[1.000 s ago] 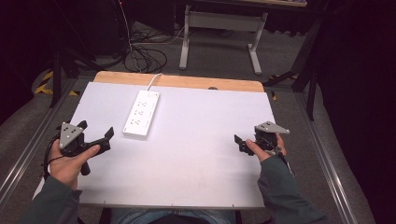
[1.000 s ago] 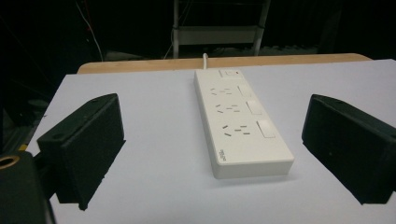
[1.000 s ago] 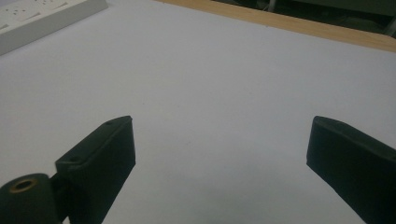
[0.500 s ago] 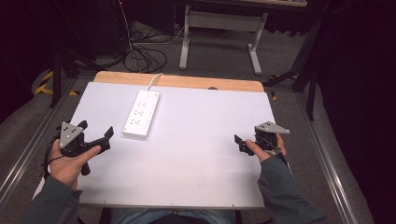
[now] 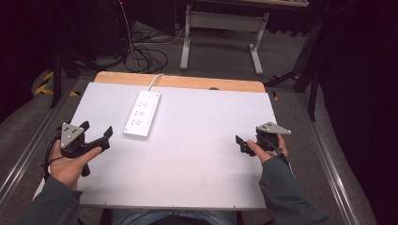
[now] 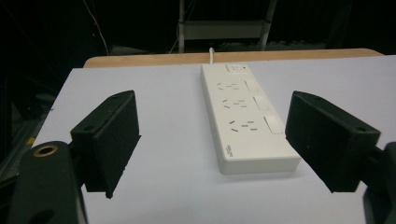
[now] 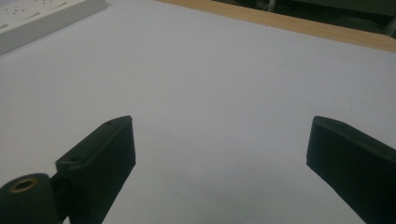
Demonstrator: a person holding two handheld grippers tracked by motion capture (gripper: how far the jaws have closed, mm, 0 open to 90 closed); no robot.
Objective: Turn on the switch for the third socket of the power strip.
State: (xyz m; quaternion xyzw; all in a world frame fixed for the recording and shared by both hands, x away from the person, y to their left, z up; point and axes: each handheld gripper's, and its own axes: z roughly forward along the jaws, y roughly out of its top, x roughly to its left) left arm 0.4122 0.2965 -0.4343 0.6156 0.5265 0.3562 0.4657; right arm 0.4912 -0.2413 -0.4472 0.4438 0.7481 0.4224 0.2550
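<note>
Left gripper (image 5: 96,133) gaped wide, aimed at the white rectangular plastic power strip (image 5: 142,114) lying just ahead on the white table (image 5: 197,154); right gripper (image 5: 242,144) stood wide too, well apart.

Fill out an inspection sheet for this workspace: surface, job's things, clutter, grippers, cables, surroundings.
Surface: white table top with a bare wooden strip along its far edge.
Job's things: white power strip lying flat, far left of centre, with three outlet rows and switches; nothing plugged in.
Clutter: nothing seen on the table top.
Grippers: left gripper held low at the left edge, jaws wide open, aimed at the power strip, apart from it; right gripper near the right edge, jaws open, holding nothing.
Cables: the strip's white cord runs off the far edge; dark cables coil on the floor.
Surroundings: grey floor, a metal table frame beyond, dark curtains.
</note>
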